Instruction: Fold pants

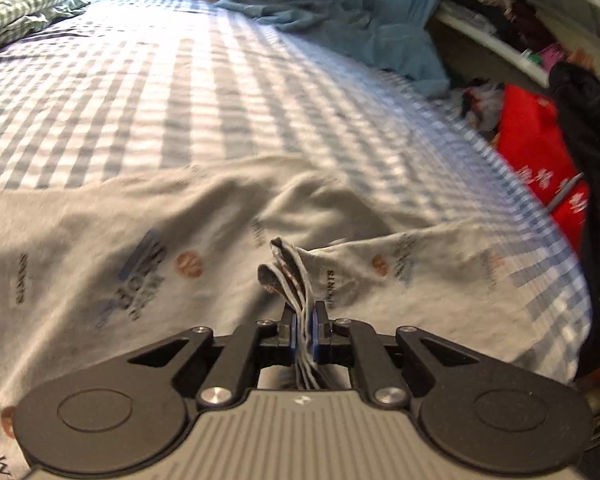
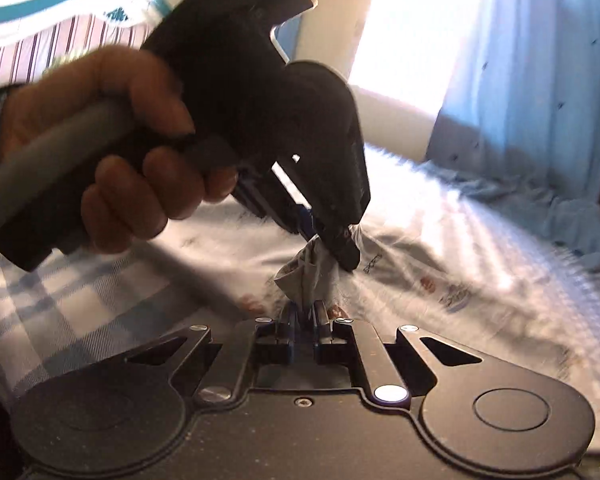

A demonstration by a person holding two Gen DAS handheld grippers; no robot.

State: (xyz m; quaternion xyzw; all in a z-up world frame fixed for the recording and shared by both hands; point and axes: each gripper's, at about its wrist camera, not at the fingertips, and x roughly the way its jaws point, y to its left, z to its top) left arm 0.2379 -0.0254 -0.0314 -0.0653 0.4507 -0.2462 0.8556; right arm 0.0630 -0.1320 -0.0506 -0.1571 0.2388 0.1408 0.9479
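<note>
The pants (image 1: 148,240) are pale grey with printed words and orange ball marks, and lie spread on a blue checked bed. My left gripper (image 1: 305,320) is shut on a bunched fold of the pants' edge, which sticks up between the fingers. In the right wrist view my right gripper (image 2: 304,316) is shut on a bunch of the same pants (image 2: 412,272). The left gripper (image 2: 336,242), held in a hand (image 2: 140,152), pinches the cloth just beyond it, almost touching.
The checked bed sheet (image 1: 180,92) stretches far ahead. A green checked pillow (image 1: 32,4) lies at the far left and blue bedding (image 1: 340,12) at the far right. The bed's right edge drops to shelves and a red bag (image 1: 536,144). A bright window (image 2: 412,28) is beyond.
</note>
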